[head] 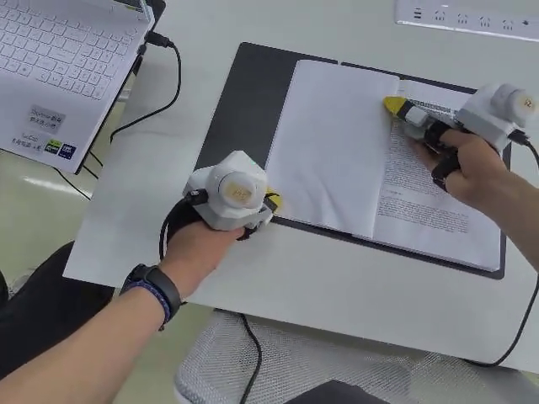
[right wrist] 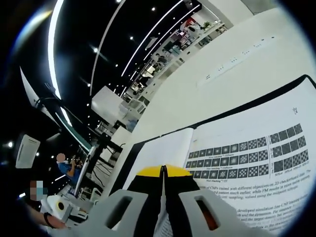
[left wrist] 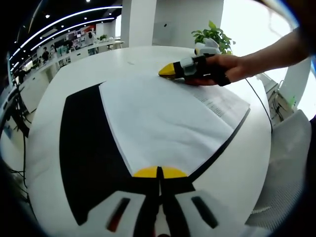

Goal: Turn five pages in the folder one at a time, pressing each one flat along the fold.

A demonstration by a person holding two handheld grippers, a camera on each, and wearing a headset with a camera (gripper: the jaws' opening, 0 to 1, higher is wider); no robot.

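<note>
folder [head: 240, 109] open on white table [head: 337, 286], blank page [head: 333, 143] on its left, printed page [head: 429, 194] on its right | left gripper [head: 271, 202] jaws together at folder's near edge | right gripper [head: 394, 104] jaws together, tips at the fold's far end

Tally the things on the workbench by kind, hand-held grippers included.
hand-held grippers: 2 (left hand-held gripper, right hand-held gripper)
folder: 1
laptop: 1
power strip: 1
total: 5
</note>
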